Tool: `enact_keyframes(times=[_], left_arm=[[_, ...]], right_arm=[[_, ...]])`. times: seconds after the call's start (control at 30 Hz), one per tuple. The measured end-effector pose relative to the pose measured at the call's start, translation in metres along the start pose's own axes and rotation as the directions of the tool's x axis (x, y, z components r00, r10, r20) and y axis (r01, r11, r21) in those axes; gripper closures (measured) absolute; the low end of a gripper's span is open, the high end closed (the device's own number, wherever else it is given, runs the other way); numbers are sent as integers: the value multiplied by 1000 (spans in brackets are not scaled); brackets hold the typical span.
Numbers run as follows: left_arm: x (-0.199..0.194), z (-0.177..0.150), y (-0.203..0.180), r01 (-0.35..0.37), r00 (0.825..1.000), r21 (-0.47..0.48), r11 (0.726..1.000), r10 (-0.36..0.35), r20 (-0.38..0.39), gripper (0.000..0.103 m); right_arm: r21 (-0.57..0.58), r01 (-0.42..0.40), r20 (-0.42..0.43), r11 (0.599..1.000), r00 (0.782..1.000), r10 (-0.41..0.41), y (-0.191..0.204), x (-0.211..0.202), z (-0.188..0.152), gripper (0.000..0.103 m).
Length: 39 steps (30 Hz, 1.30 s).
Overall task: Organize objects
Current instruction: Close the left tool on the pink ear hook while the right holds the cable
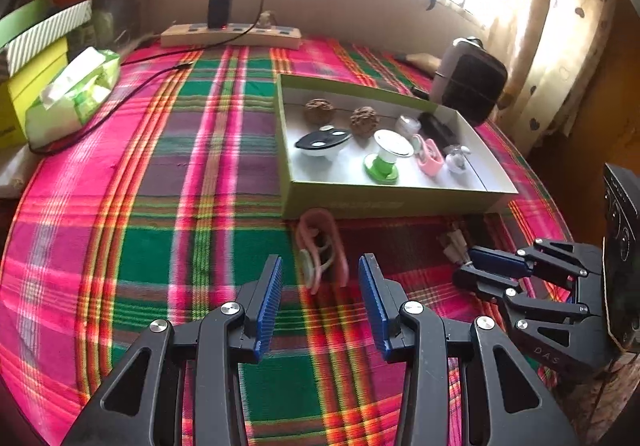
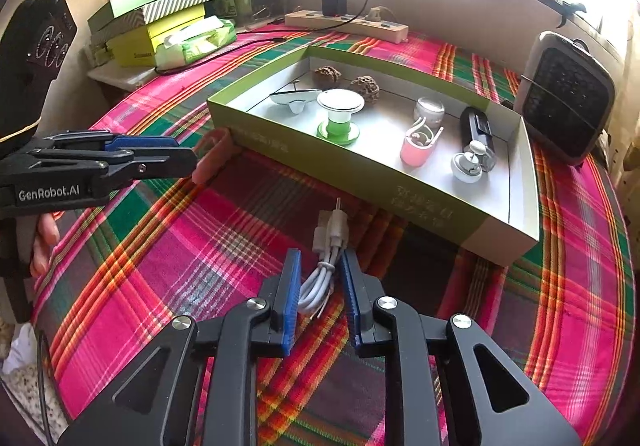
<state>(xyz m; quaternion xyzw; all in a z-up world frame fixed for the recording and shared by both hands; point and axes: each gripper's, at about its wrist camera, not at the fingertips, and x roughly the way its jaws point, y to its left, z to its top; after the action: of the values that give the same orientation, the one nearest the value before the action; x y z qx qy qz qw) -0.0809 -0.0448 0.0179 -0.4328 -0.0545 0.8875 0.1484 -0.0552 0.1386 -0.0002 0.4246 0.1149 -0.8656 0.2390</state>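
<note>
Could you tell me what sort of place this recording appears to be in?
Most likely a home room: a plaid tablecloth, a power strip with a charger beside a curtained window, and stacked gift boxes.

A lived-in room of a home, by the look of it; a bright plaid cloth of pink, green and orange [image 1: 168, 174] covers the surface like a bedspread or table cover; a cream power strip [image 1: 230, 35] lies along the beige wall with a black charger plugged in [image 1: 219, 10]; a pale patterned curtain [image 1: 560, 26] hangs beside a sunlit window; a green soft pack of tissues [image 1: 74, 94], stacked gift boxes in lime and striped card [image 2: 160, 18] and a small grey heater with a dark grille [image 2: 568, 98] crowd the edges.
</note>
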Motion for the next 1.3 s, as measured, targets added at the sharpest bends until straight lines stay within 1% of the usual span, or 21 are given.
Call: enact_keyframes(times=[0.03, 0.1, 0.17, 0.27, 0.4, 0.5, 0.63, 0.8, 0.87, 0.93, 1.0, 1.07, 1.13, 1.27, 1.3], left_arm=[[2, 0, -3, -16, 1000, 11, 1000, 16, -2, 64], [5, 2, -5, -16, 1000, 11, 1000, 16, -10, 64], [9, 3, -6, -31, 999, 12, 999, 31, -15, 64], [13, 6, -7, -49, 999, 16, 999, 49, -18, 64], [16, 8, -9, -72, 997, 24, 997, 72, -16, 64], [18, 7, -9, -73, 997, 19, 997, 73, -18, 64], [20, 7, -11, -96, 995, 30, 995, 97, -15, 64], [21, 7, -12, -98, 995, 30, 995, 98, -12, 65], [21, 7, -12, -100, 995, 30, 995, 100, -12, 67], [21, 7, -11, -102, 995, 28, 994, 102, -12, 73], [22, 8, -11, -102, 995, 29, 994, 102, -12, 76], [21, 8, -11, -100, 995, 28, 995, 100, -11, 77], [22, 8, -11, -94, 995, 29, 995, 95, -13, 80], [22, 8, -11, -90, 996, 28, 996, 90, -12, 81], [22, 8, -11, -91, 996, 30, 995, 91, -12, 81]], right_arm=[[2, 1, 0, 1000, 1000, -1, 0, 0, 0, 81], [2, 10, 0, 1000, 1000, -10, 1, 1, 1, 79], [6, 31, 2, 1000, 1000, -31, 1, 1, 2, 69], [21, 39, 3, 999, 999, -39, -1, 3, 2, 65], [40, 43, 6, 998, 999, -44, -2, 4, 4, 63], [45, 52, 10, 998, 999, -53, -1, 4, 4, 63], [54, 52, 11, 997, 999, -53, -2, 5, 5, 63], [57, 55, 11, 997, 998, -56, -1, 5, 5, 63], [57, 55, 11, 997, 998, -56, -1, 5, 5, 63], [58, 54, 11, 997, 998, -55, -1, 4, 5, 64], [60, 51, 12, 997, 999, -52, 0, 4, 5, 67], [58, 48, 14, 997, 999, -49, 1, 4, 5, 73], [55, 46, 14, 997, 999, -47, 1, 4, 6, 75], [58, 45, 15, 997, 999, -46, 1, 5, 6, 84], [57, 44, 15, 997, 999, -45, 1, 5, 6, 84]])
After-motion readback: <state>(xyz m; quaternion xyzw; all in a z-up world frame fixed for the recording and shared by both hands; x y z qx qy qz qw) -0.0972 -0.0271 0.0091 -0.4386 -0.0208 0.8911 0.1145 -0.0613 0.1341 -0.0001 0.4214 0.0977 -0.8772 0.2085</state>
